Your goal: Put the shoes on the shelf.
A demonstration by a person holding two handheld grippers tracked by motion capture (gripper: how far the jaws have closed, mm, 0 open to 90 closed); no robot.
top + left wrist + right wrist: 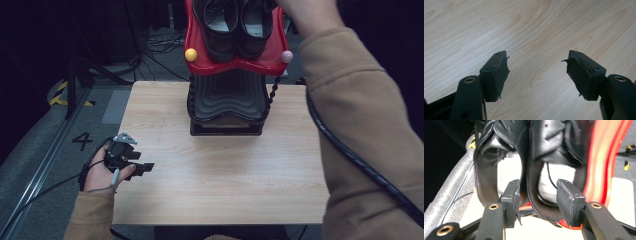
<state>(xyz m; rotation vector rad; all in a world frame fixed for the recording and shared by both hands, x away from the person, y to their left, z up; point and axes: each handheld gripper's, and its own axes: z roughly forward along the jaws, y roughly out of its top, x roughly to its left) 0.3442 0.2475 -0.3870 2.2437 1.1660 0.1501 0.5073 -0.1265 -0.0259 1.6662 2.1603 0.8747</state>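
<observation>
Two black leather shoes, one (220, 25) beside the other (256, 22), sit side by side on the red top shelf (200, 67) of a small rack. In the right gripper view the shoes' heels (499, 170) face me, blurred. My right gripper (537, 200) stands open just before the heel rim of the right-hand shoe (541, 202), its pads not pressing on it. My left gripper (147, 168) rests at the table's left edge, held in a hand. It is open (537, 72) over bare wood, with nothing between its fingers.
The rack's black ribbed lower shelf (227, 97) stands at the back middle of the wooden table (220, 175). A yellow knob (190, 54) and a pink knob (286, 56) cap the red shelf's corners. A thick cable (350, 155) trails along the right sleeve. Cables lie on the floor behind.
</observation>
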